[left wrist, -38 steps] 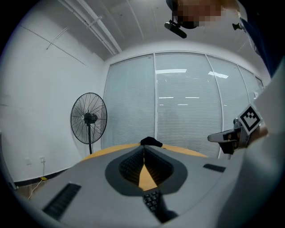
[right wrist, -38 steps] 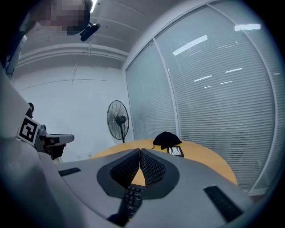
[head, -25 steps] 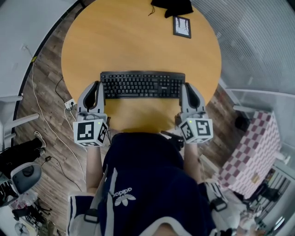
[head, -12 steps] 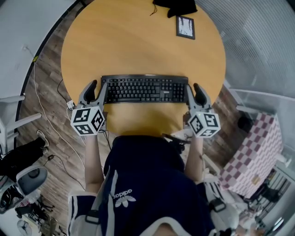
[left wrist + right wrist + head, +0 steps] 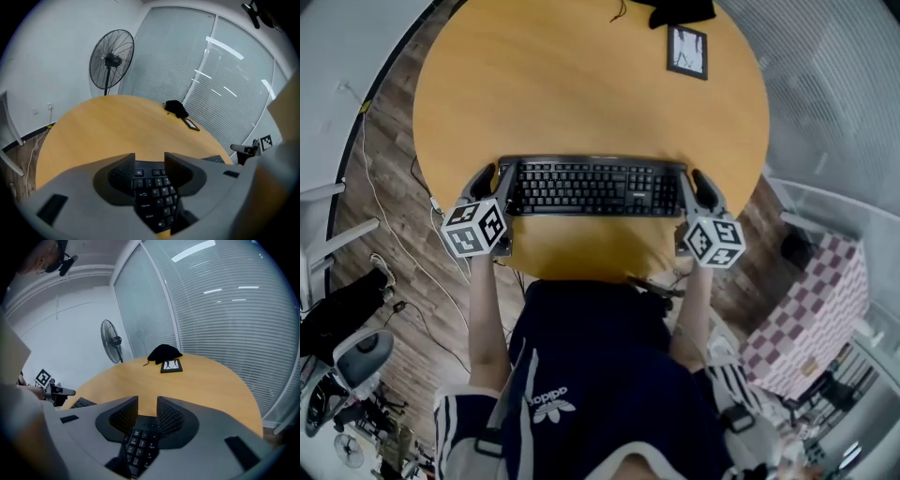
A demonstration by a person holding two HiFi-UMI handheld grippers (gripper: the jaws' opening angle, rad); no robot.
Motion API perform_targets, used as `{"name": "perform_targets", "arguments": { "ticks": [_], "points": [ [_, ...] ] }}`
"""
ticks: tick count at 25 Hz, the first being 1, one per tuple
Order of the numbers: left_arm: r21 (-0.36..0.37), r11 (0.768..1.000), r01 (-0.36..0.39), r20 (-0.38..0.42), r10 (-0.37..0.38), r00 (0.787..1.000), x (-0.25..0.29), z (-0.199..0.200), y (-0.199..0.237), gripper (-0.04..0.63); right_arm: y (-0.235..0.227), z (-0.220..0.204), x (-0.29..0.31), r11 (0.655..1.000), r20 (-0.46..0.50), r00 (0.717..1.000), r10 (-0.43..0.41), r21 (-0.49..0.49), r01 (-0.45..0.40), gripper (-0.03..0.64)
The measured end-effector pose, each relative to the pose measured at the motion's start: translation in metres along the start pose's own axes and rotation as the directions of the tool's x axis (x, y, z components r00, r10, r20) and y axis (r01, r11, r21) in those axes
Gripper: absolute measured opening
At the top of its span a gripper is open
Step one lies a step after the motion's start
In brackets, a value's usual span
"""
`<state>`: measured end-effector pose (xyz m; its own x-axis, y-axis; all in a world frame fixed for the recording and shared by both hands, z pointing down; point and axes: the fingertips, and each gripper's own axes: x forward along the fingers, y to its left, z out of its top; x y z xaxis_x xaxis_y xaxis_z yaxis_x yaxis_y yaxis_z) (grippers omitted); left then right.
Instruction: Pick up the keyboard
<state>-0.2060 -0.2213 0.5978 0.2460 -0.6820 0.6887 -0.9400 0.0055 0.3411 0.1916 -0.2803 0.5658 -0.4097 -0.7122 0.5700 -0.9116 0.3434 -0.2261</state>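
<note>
A black keyboard [image 5: 592, 187] lies flat near the front edge of the round wooden table [image 5: 581, 84]. My left gripper [image 5: 495, 173] is at its left end and my right gripper [image 5: 694, 178] at its right end. Both have just been opening their jaws. In the left gripper view the left gripper [image 5: 150, 161] stands open, with the keyboard's [image 5: 152, 197] end keys showing in the gap; the pads are not pressing on it. In the right gripper view the right gripper [image 5: 147, 406] is open over the number pad end of the keyboard [image 5: 140, 444].
A framed picture [image 5: 688, 52] and a black cloth [image 5: 680, 9] lie at the table's far side. A fan [image 5: 111, 60] stands beyond the table by the blinds. A checkered box [image 5: 811, 314] sits on the floor at the right, a chair [image 5: 347, 361] at the left.
Both grippers have sunk to the keyboard's two ends, and their jaws have gone from shut to open. The keyboard has not moved on the table.
</note>
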Motion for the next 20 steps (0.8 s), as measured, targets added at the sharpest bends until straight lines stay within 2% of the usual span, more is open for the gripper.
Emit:
{"name": "perform_targets", "arguments": {
  "ticks": [4, 10, 20],
  "points": [
    [-0.047, 0.999, -0.022, -0.045, 0.02, 0.999, 0.012, -0.013, 0.015, 0.178, -0.017, -0.015, 0.014, 0.999, -0.042, 0.999, -0.021, 0.028, 0.022, 0.12],
    [-0.062, 0.998, -0.026, -0.104, 0.02, 0.994, 0.025, -0.025, 0.02, 0.183, -0.029, -0.034, 0.026, 0.996, -0.103, 0.994, -0.023, 0.079, 0.032, 0.121],
    [-0.105, 0.994, -0.018, -0.142, 0.003, 0.99, 0.032, -0.035, 0.024, 0.186, -0.036, -0.053, 0.038, 0.987, -0.173, 0.985, -0.01, 0.157, 0.037, 0.146]
  ]
}}
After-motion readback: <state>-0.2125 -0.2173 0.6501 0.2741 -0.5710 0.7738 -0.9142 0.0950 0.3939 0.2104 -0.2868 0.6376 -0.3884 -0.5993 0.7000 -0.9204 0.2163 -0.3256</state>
